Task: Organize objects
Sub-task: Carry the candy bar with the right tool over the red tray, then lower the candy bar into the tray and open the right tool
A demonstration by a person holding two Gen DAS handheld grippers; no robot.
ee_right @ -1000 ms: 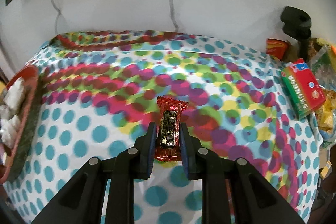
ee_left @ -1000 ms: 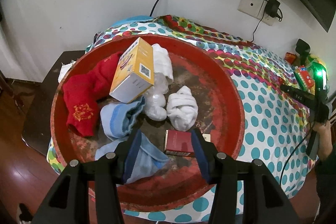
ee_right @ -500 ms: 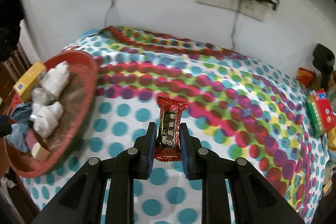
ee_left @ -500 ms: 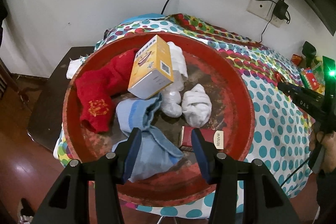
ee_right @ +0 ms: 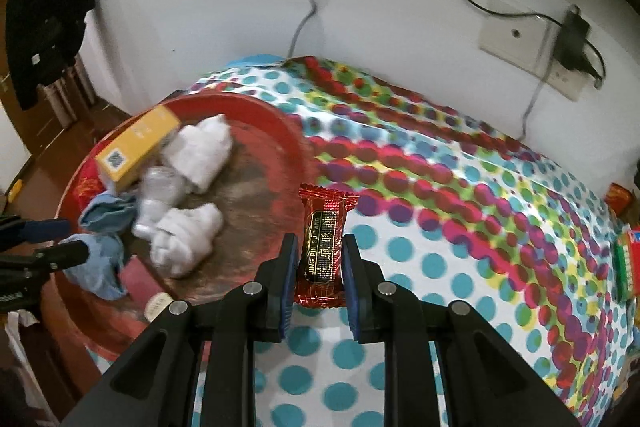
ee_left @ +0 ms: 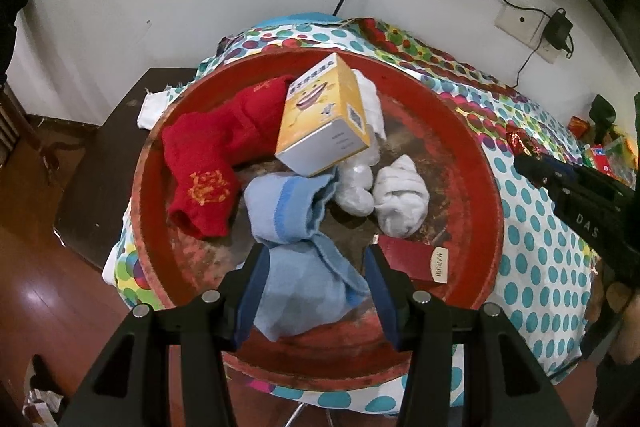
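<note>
We are carrying the candy packet [ee_right: 323, 247], clamped in the right gripper [ee_right: 319, 259], toward the red tray [ee_right: 276, 115]; left gripper [ee_left: 316, 281] is hanging apart; next, releasing over bare tray floor

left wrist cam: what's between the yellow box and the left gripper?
In the left wrist view, the light blue cloth fills that stretch of the red tray, running from under the yellow box down between the open fingers of the left gripper.

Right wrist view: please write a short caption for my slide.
Right gripper holds a red candy packet beside the red tray of socks and boxes.
</note>
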